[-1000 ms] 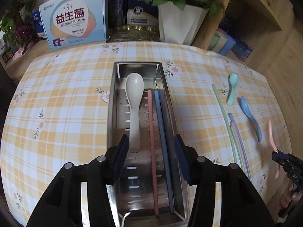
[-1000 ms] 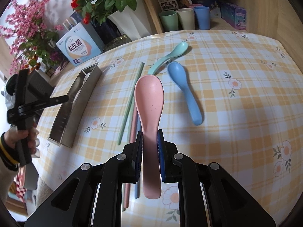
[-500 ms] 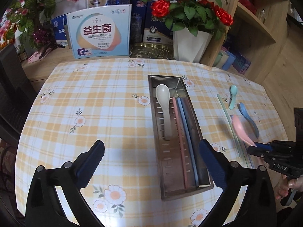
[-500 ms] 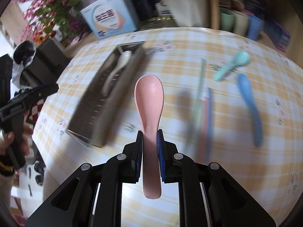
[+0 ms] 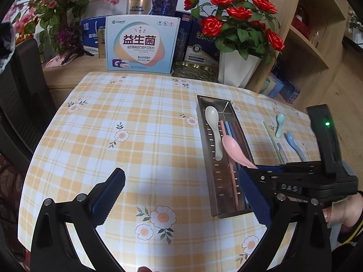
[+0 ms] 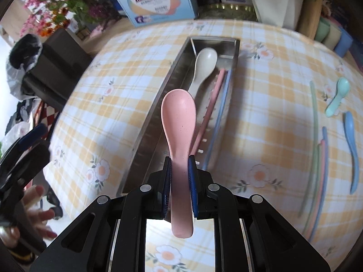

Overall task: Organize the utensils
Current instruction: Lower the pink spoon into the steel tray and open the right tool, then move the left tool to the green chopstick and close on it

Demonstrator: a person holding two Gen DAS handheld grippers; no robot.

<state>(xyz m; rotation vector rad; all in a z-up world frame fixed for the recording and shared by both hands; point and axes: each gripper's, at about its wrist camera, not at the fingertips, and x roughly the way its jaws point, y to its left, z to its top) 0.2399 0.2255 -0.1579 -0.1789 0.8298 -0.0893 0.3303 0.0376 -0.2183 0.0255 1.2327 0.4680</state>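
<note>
My right gripper (image 6: 179,165) is shut on the handle of a pink spoon (image 6: 178,117) and holds it over the near half of a steel utensil tray (image 6: 156,104). The left wrist view shows the pink spoon (image 5: 233,150) above the tray (image 5: 209,167), with the right gripper (image 5: 267,170) behind it. A white spoon (image 6: 203,65), a pink chopstick (image 6: 209,106) and a blue chopstick (image 6: 219,124) lie in the tray. My left gripper (image 5: 181,195) is wide open and empty, above the tablecloth left of the tray.
On the cloth right of the tray lie a teal spoon (image 6: 338,97), a blue spoon (image 6: 351,145) and green, pink and blue chopsticks (image 6: 317,158). A white vase of red roses (image 5: 240,68) and boxes (image 5: 140,45) stand at the table's far edge.
My right gripper has carried the pink spoon leftwards from the cloth to above the tray. My left gripper has pulled back and left of the tray and opened wide.
</note>
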